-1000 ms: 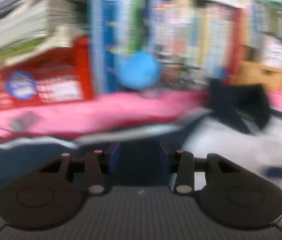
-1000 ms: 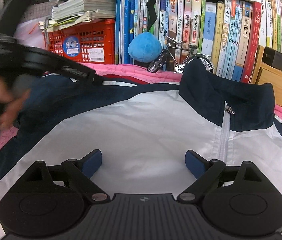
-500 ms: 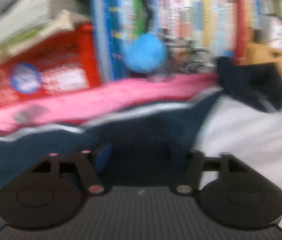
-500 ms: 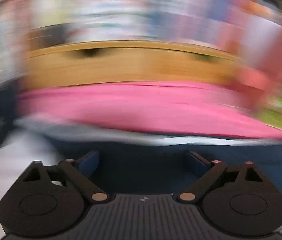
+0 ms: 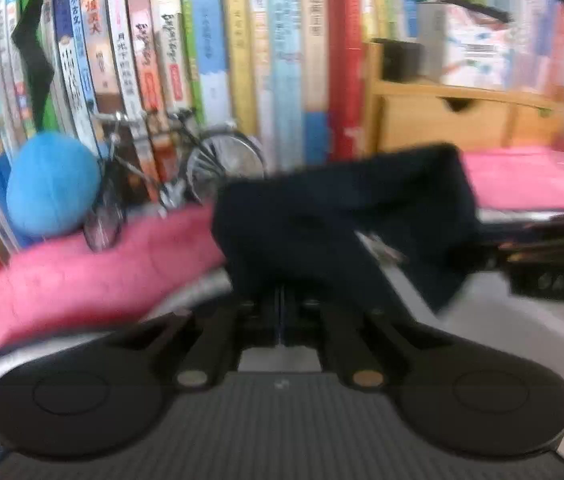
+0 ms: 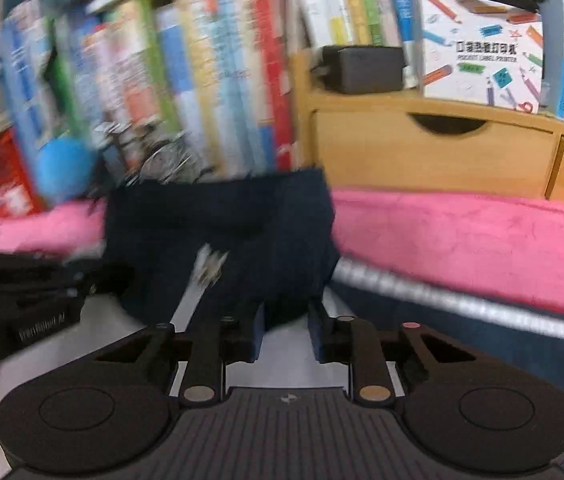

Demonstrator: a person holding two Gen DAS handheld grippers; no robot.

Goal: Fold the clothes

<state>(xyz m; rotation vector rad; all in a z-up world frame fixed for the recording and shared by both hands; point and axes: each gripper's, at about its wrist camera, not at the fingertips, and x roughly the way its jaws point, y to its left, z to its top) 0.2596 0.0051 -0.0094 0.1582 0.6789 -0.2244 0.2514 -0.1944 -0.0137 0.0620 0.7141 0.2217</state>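
Two grippers are working the same spot right now, both crowding the dark navy stand-up collar (image 5: pixel 342 216) of the white-and-navy zip jacket (image 6: pixel 282 364) that's lying spread over the fuzzy pink blanket (image 6: pixel 462 236) in front of the row of upright books (image 5: pixel 217 40). I'm seeing the left gripper (image 5: pixel 280 312) with its jaws pressed fully together down at the collar's left side, so it's probably pinching navy fabric, though the blur is making it hard to say how much. My right gripper (image 6: pixel 284 328) is closing at this moment with the collar's lower edge sitting between its blue pads (image 6: pixel 257 332), not clamped yet. What's worrying me: if it's catching only the outer layer, the collar is going to slip out once I start folding. The metal zipper pull (image 6: pixel 209 264) is close by too, and snagging it could tug the front crooked. Also the tiny model bicycle (image 5: pixel 185 168) is standing just behind, easy to knock over.
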